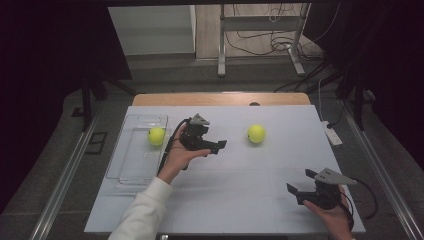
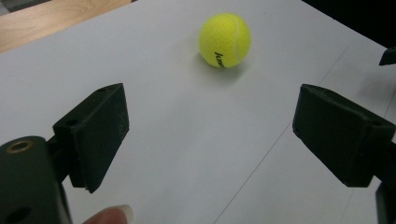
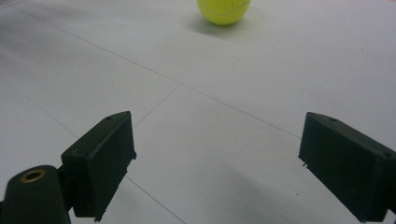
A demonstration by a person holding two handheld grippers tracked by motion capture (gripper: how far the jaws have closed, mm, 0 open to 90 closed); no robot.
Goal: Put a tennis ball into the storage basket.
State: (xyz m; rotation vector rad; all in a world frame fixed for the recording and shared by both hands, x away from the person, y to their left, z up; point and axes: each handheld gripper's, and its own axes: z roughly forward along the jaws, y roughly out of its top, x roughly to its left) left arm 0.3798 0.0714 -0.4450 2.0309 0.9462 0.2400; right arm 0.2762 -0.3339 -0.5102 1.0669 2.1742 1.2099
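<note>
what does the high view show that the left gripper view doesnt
The high view alone shows the clear tray with a tennis ball in the tray, the right claw open near the table's front right, and both hands. The left gripper view alone shows black lettering on the loose tennis ball and a fingertip at the bottom edge. Both show the loose ball on the white table and the left claw, open and empty.

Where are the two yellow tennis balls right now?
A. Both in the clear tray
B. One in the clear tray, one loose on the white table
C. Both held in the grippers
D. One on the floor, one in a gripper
B: one tennis ball lies in the clear tray, while the other ball rests loose on the white table.
</note>
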